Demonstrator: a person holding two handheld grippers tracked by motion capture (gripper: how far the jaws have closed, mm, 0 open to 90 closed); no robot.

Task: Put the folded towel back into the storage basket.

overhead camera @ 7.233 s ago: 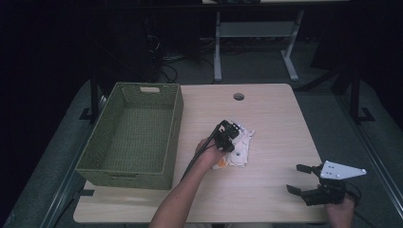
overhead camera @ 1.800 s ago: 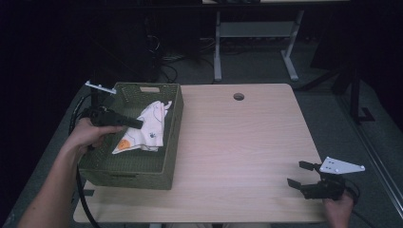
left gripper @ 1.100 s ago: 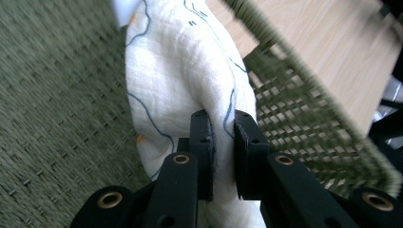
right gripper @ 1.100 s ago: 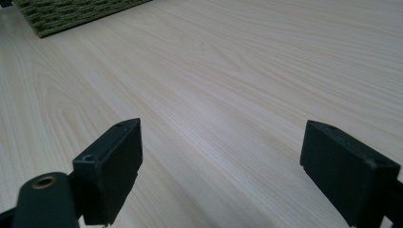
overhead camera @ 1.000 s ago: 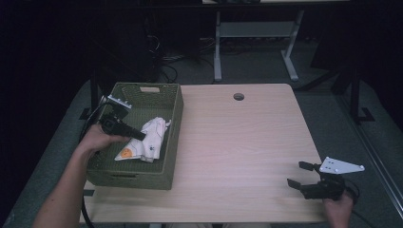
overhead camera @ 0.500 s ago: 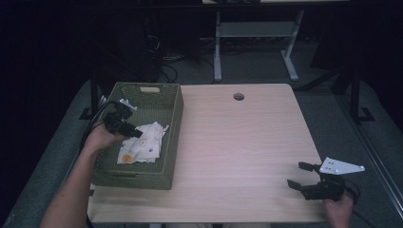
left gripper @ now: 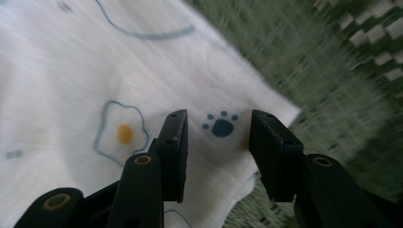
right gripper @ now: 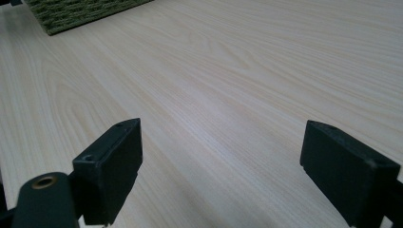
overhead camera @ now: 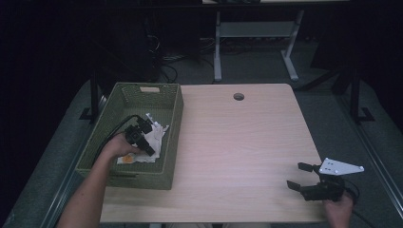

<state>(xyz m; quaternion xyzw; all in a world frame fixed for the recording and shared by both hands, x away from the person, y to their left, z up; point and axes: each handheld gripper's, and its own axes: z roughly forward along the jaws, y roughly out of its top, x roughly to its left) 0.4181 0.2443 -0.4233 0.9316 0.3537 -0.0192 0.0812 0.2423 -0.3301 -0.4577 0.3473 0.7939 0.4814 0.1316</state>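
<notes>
Left claw parted a little over the white cloth in the basket — right claw wide apart.

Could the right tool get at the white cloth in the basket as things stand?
Probably not without a long move: the right tool sits open at the table's near right corner, while the cloth lies inside the basket under the left tool.

Item count — one green woven basket, one white printed cloth, one wooden table, two grippers — left, right.
</notes>
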